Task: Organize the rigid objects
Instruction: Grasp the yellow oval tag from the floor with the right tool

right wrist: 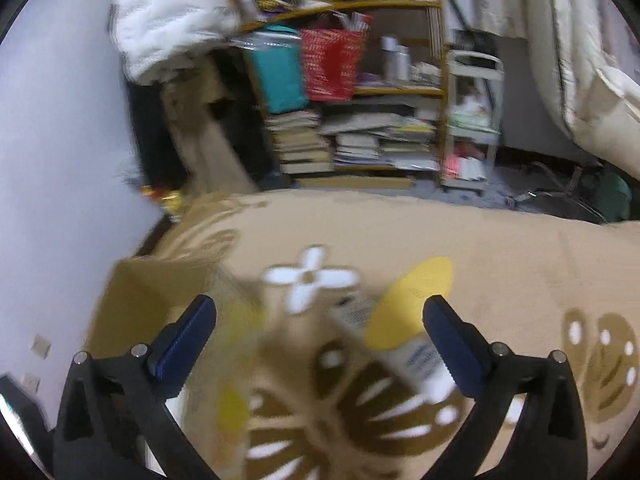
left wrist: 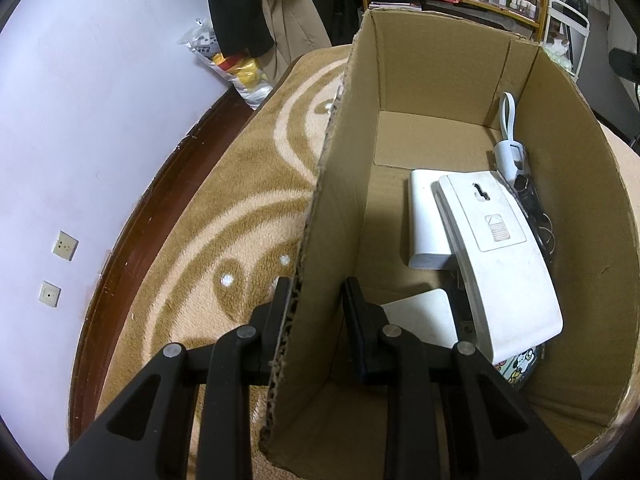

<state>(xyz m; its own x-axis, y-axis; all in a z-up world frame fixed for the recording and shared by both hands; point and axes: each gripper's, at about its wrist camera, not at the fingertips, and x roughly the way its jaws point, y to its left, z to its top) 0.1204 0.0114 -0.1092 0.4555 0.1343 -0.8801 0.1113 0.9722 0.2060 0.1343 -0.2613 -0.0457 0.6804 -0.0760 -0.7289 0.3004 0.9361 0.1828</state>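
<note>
1. The left gripper (left wrist: pixel 316 300) straddled the near wall of the cardboard box (left wrist: pixel 452 76), fingers apparently not quite pinching it, seemingly steadying the box.
2. The right gripper (right wrist: pixel 320 320) hovered wide open and empty over a blurred yellow-capped bottle (right wrist: pixel 408 320) at lower centre on the blanket (right wrist: pixel 500 248).
3. Next: lower and close on it.
4. White devices already lay inside the box.

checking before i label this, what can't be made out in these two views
- Right wrist view: yellow-capped item between the open right tool's fingers, label motion-blurred.
- Left wrist view: cartoon-printed item mostly under the white device.
- Left wrist view: whether the left tool actually pinches the cardboard box wall.
</note>
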